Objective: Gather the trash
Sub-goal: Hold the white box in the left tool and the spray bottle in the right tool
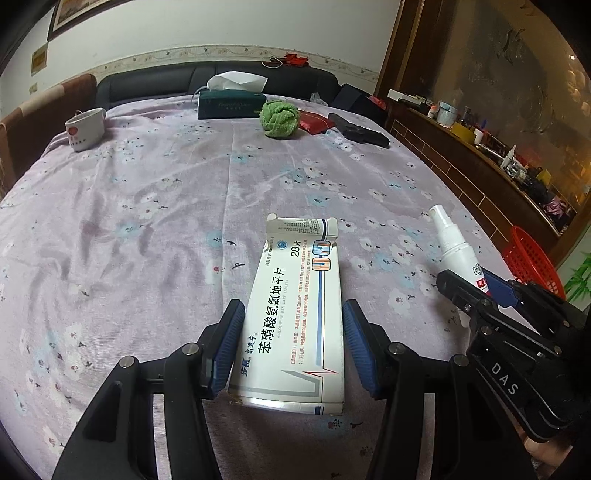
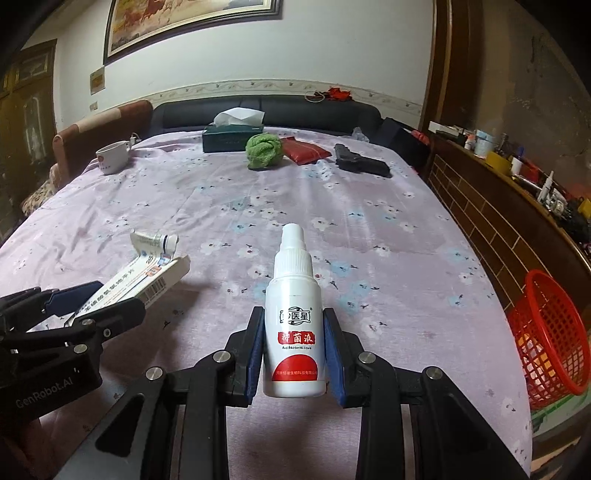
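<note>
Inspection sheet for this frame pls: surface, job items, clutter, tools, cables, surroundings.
Surface: floral cloth, wrinkled, faint stains.
Job's things: opened medicine box and white spray bottle, each between tool fingers; red basket beyond the table's right edge.
Clutter: cup, tissue box, green cloth ball, red pouch, black gun-shaped object, all at the far end.
Grippers: left tool around the box, right pad looks apart from it; right tool shut on the bottle.
Cables: white cord behind the cup.
Surroundings: sofa, cluttered wooden shelf, framed picture.
</note>
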The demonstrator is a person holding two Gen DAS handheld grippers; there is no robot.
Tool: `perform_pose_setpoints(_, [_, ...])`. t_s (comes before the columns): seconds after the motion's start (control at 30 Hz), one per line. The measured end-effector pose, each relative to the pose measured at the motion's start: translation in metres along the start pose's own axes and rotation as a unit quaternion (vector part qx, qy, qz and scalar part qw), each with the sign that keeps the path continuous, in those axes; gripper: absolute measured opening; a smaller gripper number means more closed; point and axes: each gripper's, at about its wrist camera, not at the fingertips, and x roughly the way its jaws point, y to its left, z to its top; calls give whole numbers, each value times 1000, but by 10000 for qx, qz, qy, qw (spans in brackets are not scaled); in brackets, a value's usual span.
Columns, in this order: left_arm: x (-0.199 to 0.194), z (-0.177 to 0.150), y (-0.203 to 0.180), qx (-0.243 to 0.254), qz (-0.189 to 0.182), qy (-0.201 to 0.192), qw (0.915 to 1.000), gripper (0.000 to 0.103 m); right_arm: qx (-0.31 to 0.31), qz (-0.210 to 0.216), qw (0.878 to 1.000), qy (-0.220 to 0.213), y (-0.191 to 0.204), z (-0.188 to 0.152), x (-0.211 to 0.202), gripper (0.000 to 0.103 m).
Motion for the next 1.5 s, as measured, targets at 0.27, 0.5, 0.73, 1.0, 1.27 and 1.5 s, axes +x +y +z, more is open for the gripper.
perform_pose_setpoints(0.27, [2,-1,2,-63,-114,48,9999,53,7,-40,9999,115,0,0,5,32])
perform_pose_setpoints(0.5, [4,-1,1,-34,-105,70,9999,53,66,-10,9998,187,-2,0,8,32])
perform_pose_setpoints(0.73, [4,-1,2,-35,-79,55,9999,53,44,-29,9999,160,-1,0,7,32])
perform_pose_setpoints(1.0, [-1,-1,-1,43,89,-47,9999,53,49,-46,10000,23,-1,-1,0,32])
perform_pose_setpoints(1.27, [-10,0,-9,179,218,-184,9994,53,113,79,9999,1,-6,-4,-10,32])
perform_pose_setpoints(1.5, [-20,1,-17,285,279,-293,9988,53,240,151,9996,-86,-13,-3,-23,32])
